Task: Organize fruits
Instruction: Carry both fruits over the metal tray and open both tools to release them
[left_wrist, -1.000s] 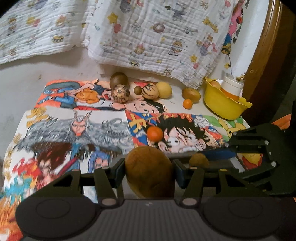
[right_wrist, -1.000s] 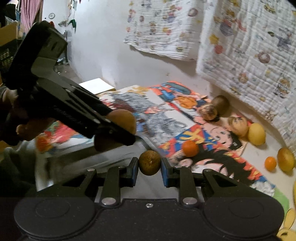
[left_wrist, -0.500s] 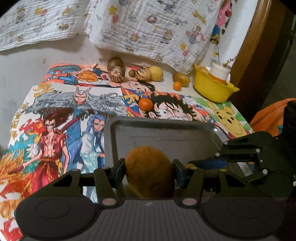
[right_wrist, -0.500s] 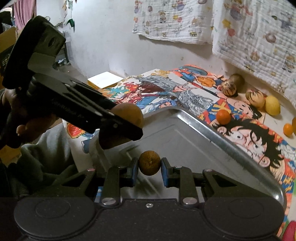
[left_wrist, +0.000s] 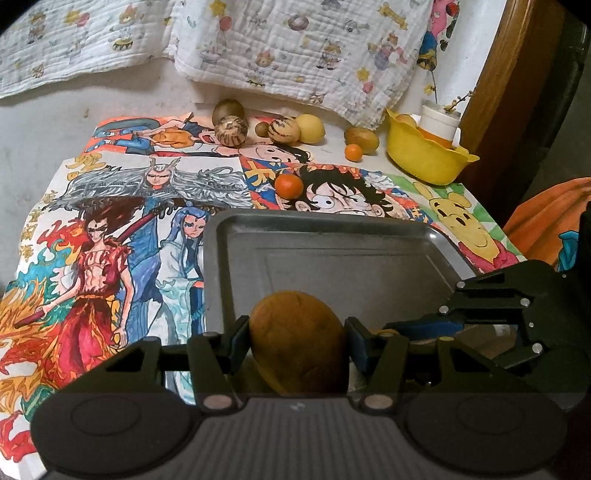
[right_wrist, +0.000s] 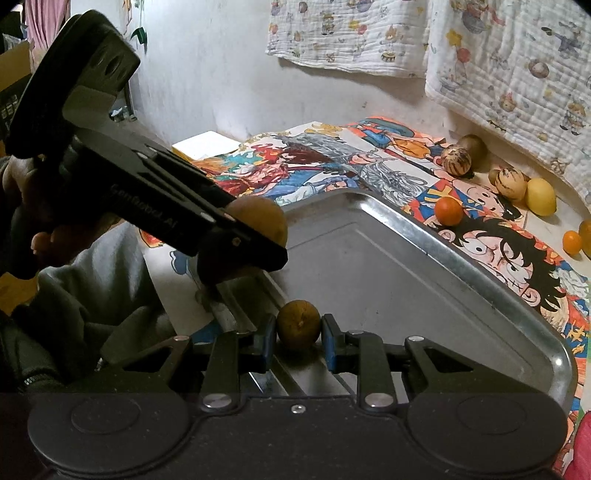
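My left gripper (left_wrist: 297, 341) is shut on a large brown fruit (left_wrist: 297, 339) and holds it over the near edge of a metal tray (left_wrist: 332, 225). It shows from the side in the right wrist view (right_wrist: 243, 236). My right gripper (right_wrist: 298, 334) is shut on a small round brown fruit (right_wrist: 298, 324) just above the tray's near left part (right_wrist: 480, 273). The right gripper appears in the left wrist view (left_wrist: 417, 326), to the right of the left one. Several fruits lie along the back wall (left_wrist: 282, 129), and an orange one (left_wrist: 289, 185) sits just beyond the tray.
A yellow bowl (left_wrist: 424, 158) with a white cup stands at the back right. A colourful cartoon cloth (left_wrist: 110, 229) covers the table. Patterned blankets (left_wrist: 295, 48) hang on the wall. A small orange fruit (left_wrist: 354, 152) lies near the bowl. A white box (right_wrist: 203, 146) sits at the far left.
Both grippers have pulled back from the fruits at the wall and lowered over the near part of the tray, each still holding its fruit.
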